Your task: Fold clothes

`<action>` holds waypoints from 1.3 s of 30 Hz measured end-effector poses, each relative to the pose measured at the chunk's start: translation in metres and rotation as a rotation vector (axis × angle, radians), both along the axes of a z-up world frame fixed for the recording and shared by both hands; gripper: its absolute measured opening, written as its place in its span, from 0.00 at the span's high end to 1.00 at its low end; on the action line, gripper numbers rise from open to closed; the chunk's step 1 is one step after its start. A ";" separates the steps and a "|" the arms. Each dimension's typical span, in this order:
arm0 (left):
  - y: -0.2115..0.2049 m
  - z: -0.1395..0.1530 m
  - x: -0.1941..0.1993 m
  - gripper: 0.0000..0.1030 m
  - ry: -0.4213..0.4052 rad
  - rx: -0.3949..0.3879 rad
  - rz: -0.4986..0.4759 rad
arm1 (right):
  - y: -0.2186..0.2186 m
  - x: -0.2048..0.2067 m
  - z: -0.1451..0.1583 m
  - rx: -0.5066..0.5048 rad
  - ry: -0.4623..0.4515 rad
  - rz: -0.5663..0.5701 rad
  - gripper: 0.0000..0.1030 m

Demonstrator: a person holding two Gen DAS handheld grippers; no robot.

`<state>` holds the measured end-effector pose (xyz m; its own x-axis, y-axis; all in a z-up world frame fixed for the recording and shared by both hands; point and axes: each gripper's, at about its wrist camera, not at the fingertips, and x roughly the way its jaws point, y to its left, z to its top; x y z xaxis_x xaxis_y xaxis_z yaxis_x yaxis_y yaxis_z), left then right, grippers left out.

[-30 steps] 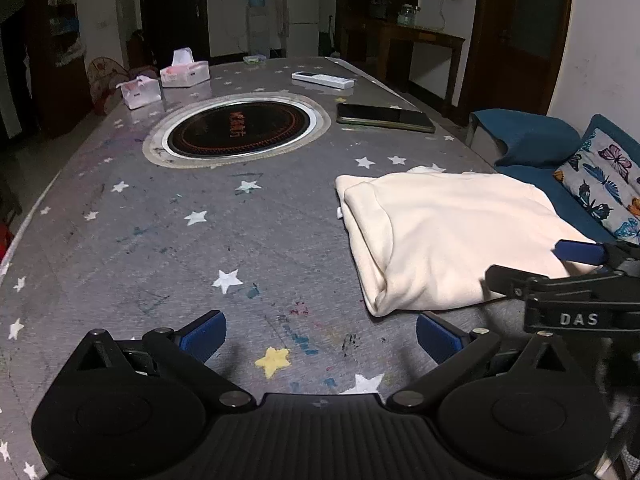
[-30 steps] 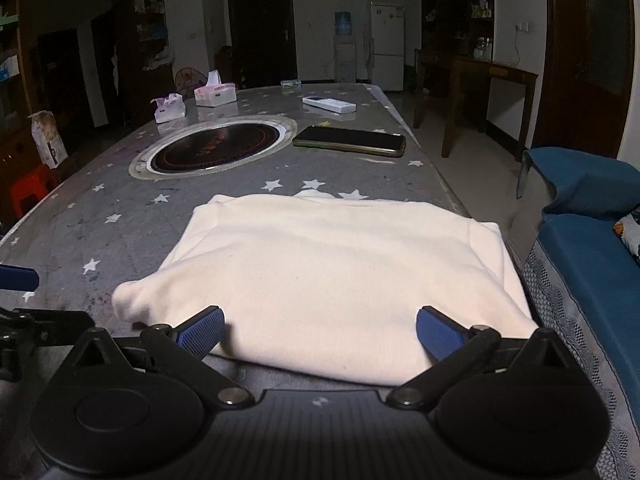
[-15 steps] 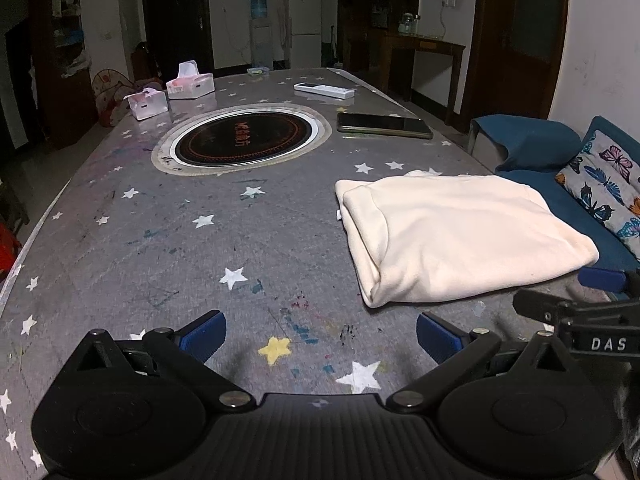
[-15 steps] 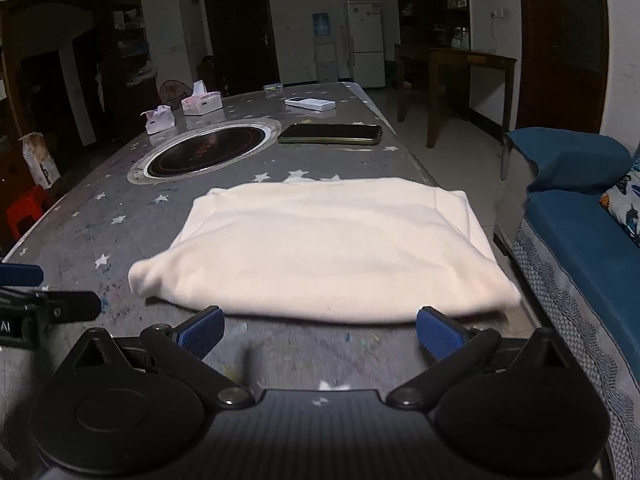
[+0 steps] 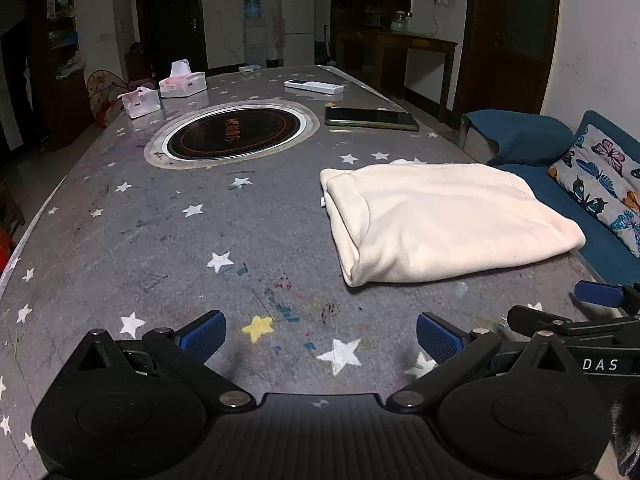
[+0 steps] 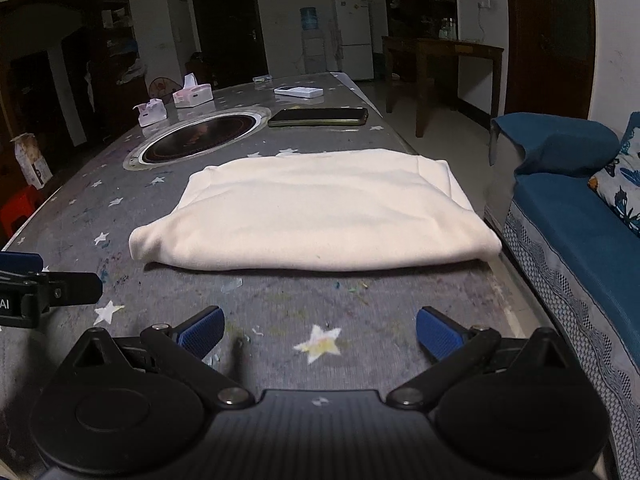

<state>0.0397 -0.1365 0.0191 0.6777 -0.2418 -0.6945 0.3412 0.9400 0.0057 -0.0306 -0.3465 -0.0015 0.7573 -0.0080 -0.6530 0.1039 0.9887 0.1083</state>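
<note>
Near the folded cream garment (image 6: 320, 216), both sets of tongs hover spread wide and hold nothing: the left tongs (image 5: 320, 334) off its rounded left fold, the right tongs (image 6: 318, 330) before its near edge. Soft, thick fleece, it lies flat on the star-printed grey table (image 5: 160, 240).

Folded garment (image 6: 320, 212) on surface (image 5: 160, 240), right half, near edge. Behind it: phone (image 5: 371, 118); farther back, remote (image 5: 314, 87). Inset hob (image 5: 234, 134) left of phone. Two tissue boxes (image 5: 182, 84) behind hob, far left. Sofa (image 6: 580, 224) right of surface. Both tongs, left (image 5: 318, 332) and right (image 6: 318, 330), before garment, apart from it.
</note>
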 end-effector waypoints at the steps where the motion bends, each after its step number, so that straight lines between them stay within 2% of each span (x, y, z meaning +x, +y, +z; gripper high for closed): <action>1: 0.000 0.000 -0.001 0.00 -0.001 0.001 -0.001 | 0.000 -0.001 0.000 0.000 -0.001 0.000 0.00; 39: -0.011 -0.002 -0.018 0.00 -0.006 0.023 -0.028 | 0.004 -0.013 0.003 -0.001 -0.012 -0.009 0.00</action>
